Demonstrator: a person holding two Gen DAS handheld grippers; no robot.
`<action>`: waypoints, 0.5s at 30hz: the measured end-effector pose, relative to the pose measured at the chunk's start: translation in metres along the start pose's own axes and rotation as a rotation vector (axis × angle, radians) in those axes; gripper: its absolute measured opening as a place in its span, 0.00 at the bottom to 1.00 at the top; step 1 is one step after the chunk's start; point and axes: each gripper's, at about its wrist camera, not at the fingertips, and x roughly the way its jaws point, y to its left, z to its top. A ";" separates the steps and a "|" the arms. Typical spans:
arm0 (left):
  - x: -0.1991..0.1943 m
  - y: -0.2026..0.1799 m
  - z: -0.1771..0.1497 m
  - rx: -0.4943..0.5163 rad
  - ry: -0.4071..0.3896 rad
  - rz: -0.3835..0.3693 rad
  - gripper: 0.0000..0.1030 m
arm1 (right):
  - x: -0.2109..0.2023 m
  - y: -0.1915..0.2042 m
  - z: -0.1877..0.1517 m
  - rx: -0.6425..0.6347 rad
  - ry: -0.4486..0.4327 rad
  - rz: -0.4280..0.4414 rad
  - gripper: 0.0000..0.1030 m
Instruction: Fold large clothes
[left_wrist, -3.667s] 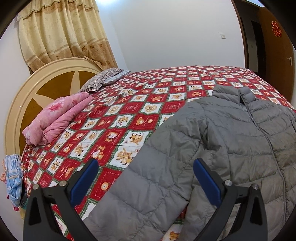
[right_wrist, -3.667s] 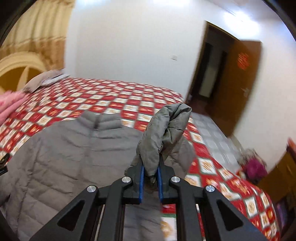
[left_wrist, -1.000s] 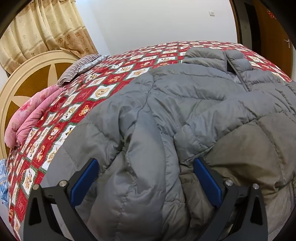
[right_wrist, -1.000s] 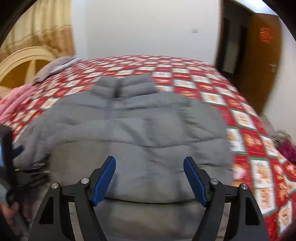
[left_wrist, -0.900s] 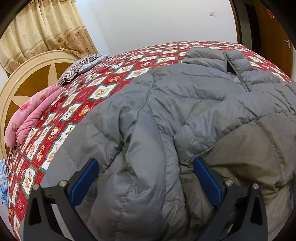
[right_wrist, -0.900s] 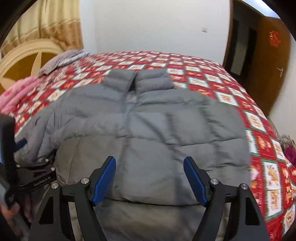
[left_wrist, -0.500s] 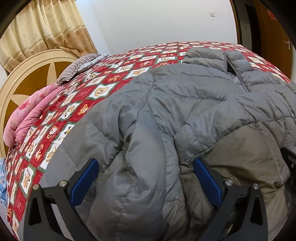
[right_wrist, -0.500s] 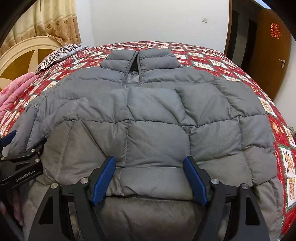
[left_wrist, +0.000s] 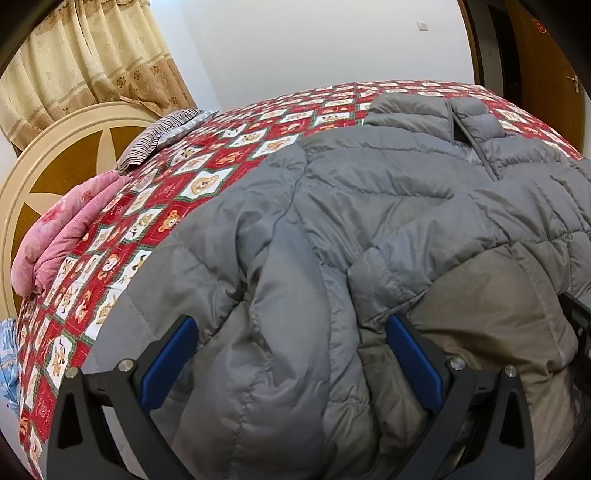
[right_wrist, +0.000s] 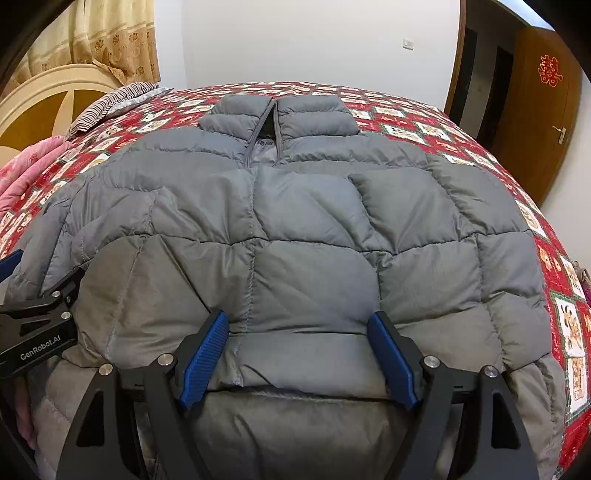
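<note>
A grey quilted down jacket (right_wrist: 295, 206) lies front up on the red bear-patterned bedspread (right_wrist: 424, 110), its collar (right_wrist: 280, 110) at the far end. Both sleeves are folded across the body. My right gripper (right_wrist: 299, 328) is open low over the near hem, with the edge of the folded sleeve between its blue pads. In the left wrist view the jacket (left_wrist: 369, 206) fills the frame. My left gripper (left_wrist: 291, 332) is open over the jacket's left side, where a puffed fold of sleeve bulges up between the jaws. One of its black fingers (right_wrist: 40, 314) shows at the right wrist view's left edge.
A pink folded quilt (left_wrist: 62, 229) and a striped pillow (left_wrist: 159, 136) lie by the round cream headboard (left_wrist: 55, 155) at the left. Beige curtains (left_wrist: 74, 55) hang behind. A brown door (right_wrist: 535, 110) stands at the right. A blue cloth (left_wrist: 7, 354) hangs at the bed's left edge.
The right gripper, earlier shut on a raised sleeve, is now open with the sleeve laid across the body. Over the last second it sank closer to the jacket. The left gripper stayed still.
</note>
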 end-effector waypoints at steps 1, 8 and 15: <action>0.000 0.000 0.000 0.001 0.002 -0.001 1.00 | 0.000 0.000 0.000 -0.002 0.000 -0.003 0.76; -0.016 0.024 0.009 -0.009 0.021 0.009 1.00 | 0.002 -0.001 0.000 0.000 0.001 -0.008 0.78; -0.089 0.134 -0.027 -0.060 -0.051 0.096 1.00 | -0.026 -0.011 -0.004 0.024 -0.027 0.008 0.79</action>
